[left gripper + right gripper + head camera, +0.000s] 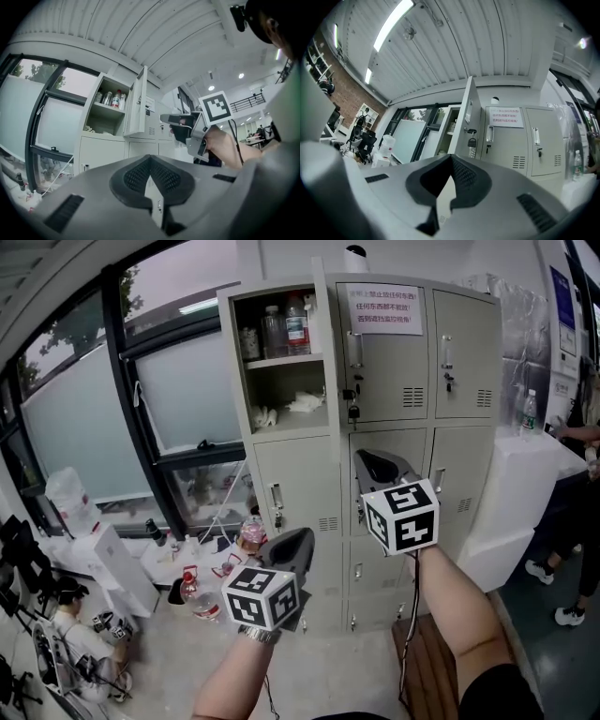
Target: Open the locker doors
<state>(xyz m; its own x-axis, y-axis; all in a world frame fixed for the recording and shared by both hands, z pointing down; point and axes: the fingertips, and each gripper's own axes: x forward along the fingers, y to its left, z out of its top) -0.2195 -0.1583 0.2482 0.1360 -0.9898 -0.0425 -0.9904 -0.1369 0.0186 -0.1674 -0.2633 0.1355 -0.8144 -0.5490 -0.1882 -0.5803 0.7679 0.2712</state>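
Locker cabinet [375,427], pale grey metal, far ahead beside the window wall: top-left door [138,101] swung out, edge-on to me; every other door shut. Open compartment holds bottles [281,329] on its upper shelf and white crumpled items [305,402] below. Padlock [471,141] hanging at the open door's edge; printed notice [384,308] on the top-centre door. My right claw [378,465]: jaws together, nothing between them, raised before the middle-row centre door; contact cannot be told. My left claw [289,547]: jaws together, empty, lower and to the left, before the lower doors. Person [73,624] seated on the floor, near left.
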